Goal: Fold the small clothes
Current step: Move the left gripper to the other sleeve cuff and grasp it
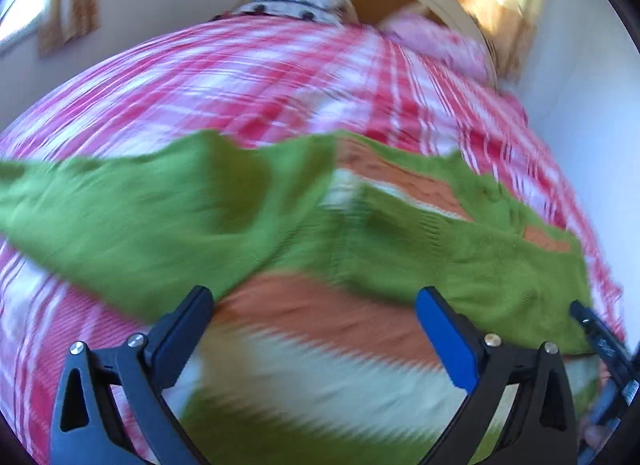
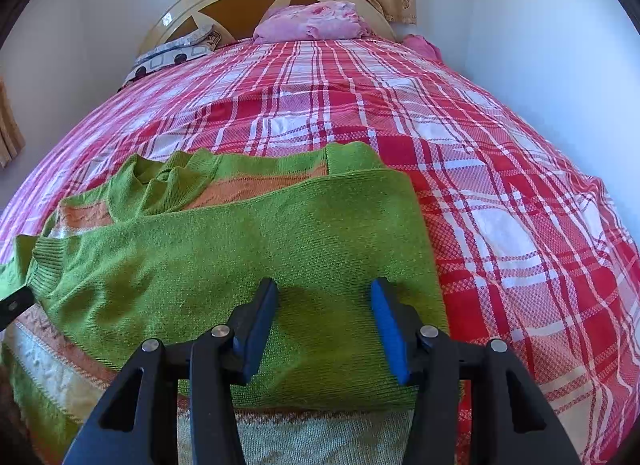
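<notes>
Right wrist view: your right tool [image 2: 324, 325] hovered with jaws parted, empty, over the green sweater [image 2: 248, 249], which lay partly folded on the plaid bed [image 2: 500, 193]. Left wrist view, blurred: your left tool [image 1: 316, 329] stood wide open, holding nothing, above the orange-and-white striped part. Knit judged soft, light, limp, non-slippery; pinch a ribbed hem or folded edge. No legible brands or labels.

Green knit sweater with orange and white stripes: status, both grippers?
Left gripper open, above sweater, view blurred. Right gripper open, nothing held. Sweater partly folded on red plaid bedspread. Nothing in the way.
</notes>
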